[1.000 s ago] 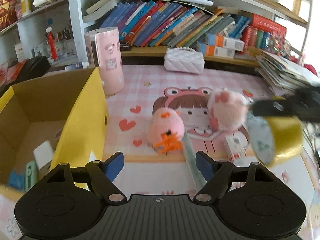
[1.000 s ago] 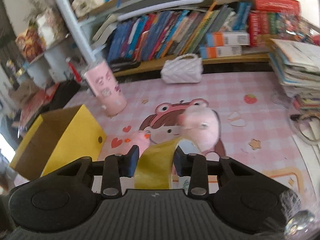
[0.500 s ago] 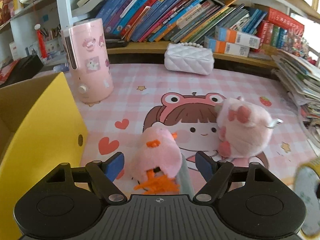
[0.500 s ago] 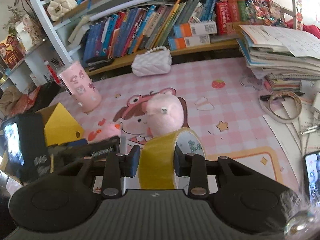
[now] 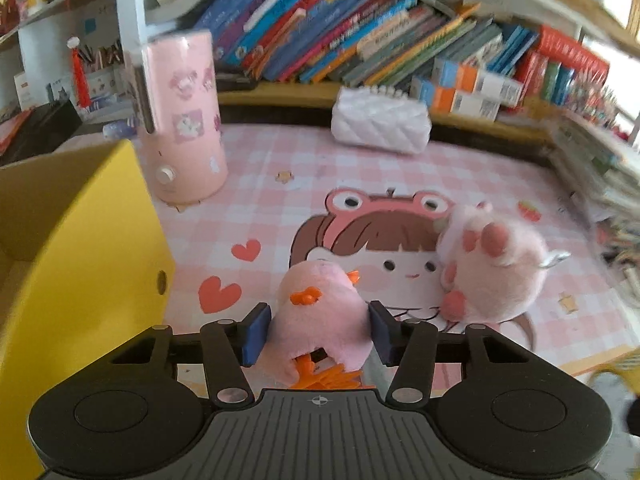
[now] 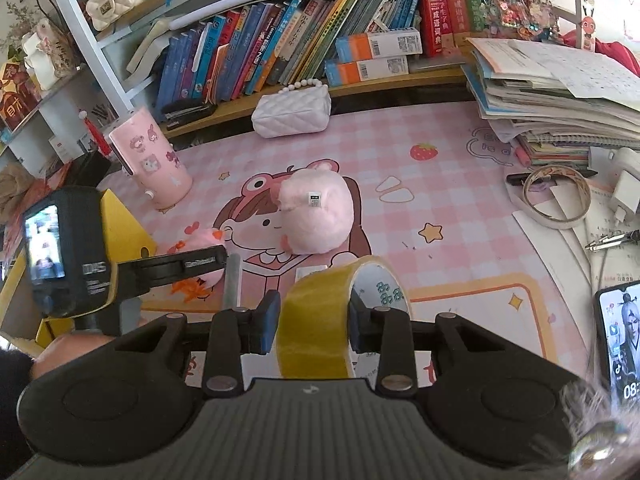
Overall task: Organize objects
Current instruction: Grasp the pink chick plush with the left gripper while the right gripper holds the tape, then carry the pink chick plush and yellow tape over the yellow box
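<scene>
Pink checked mat [image 6: 400,128] with a frog-hat girl cartoon, hearts, stars and a strawberry; behind it, a shelf of leaning books [image 6: 280,40]. From the left: yellow box [image 5: 80,264], pink tumbler [image 6: 150,164] with cartoon stickers, white quilted purse [image 6: 292,114], paper stack [image 6: 552,92], tape ring [image 6: 558,196], charger [image 6: 626,190], phone [image 6: 620,344] at far right. Chinese print on the red book spines, too small to read; green characters inside the tape core. Left gripper [image 5: 318,332] closing around pink chick plush [image 5: 320,312] with orange beak and feet, pads at its sides, firm grip unclear, just right of the box. Pink ball plush [image 5: 494,268] beside it on the mat. Right gripper [image 6: 314,322] clamped on yellow tape roll [image 6: 320,316], held on edge above the mat's near border.
</scene>
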`<action>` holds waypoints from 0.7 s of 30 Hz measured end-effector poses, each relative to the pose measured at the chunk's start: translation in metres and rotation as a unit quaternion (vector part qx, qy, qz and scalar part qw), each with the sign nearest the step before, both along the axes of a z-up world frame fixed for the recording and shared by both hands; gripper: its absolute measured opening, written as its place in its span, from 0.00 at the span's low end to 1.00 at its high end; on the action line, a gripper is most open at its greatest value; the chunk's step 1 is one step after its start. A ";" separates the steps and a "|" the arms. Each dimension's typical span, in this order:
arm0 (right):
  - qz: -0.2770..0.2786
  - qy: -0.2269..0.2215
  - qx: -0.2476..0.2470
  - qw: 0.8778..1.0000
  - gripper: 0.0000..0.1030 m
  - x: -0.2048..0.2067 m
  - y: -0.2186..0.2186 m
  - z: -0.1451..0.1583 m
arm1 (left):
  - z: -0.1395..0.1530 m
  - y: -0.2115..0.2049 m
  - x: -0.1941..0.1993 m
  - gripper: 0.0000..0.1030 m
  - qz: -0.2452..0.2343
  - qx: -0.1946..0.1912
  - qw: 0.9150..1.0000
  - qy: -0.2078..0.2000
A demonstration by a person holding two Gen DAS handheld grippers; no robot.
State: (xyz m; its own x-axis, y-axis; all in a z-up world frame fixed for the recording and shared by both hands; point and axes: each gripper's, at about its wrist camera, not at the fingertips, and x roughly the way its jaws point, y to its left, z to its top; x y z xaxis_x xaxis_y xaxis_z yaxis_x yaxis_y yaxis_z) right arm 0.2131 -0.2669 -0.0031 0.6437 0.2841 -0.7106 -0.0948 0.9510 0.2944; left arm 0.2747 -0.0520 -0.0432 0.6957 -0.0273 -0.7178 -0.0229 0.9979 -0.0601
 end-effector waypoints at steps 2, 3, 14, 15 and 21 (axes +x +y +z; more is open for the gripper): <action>-0.002 0.000 0.001 1.000 0.31 -0.002 0.004 0.000 | 0.013 0.006 -0.012 0.50 -0.003 -0.017 1.000 -0.012; -0.003 -0.001 0.001 1.000 0.31 -0.003 0.005 0.000 | 0.020 0.008 -0.018 0.50 -0.006 -0.025 1.000 -0.017; -0.029 -0.008 -0.013 0.999 0.31 -0.041 0.040 0.004 | 0.059 0.025 -0.105 0.50 -0.052 -0.066 0.995 -0.052; -0.031 -0.010 -0.016 0.999 0.31 -0.046 0.044 0.005 | 0.062 0.028 -0.112 0.50 -0.055 -0.067 0.995 -0.055; -0.037 -0.022 -0.036 0.998 0.31 -0.085 0.071 0.011 | 0.073 0.052 -0.160 0.50 -0.069 -0.066 0.993 -0.074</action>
State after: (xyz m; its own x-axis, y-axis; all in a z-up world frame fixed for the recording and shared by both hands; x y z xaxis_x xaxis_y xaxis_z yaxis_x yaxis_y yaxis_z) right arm 0.1285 -0.1956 0.0078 0.6923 0.1840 -0.6978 -0.0341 0.9742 0.2230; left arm 0.1143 0.0001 0.0297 0.7759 -0.2169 -0.5924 0.1320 0.9741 -0.1837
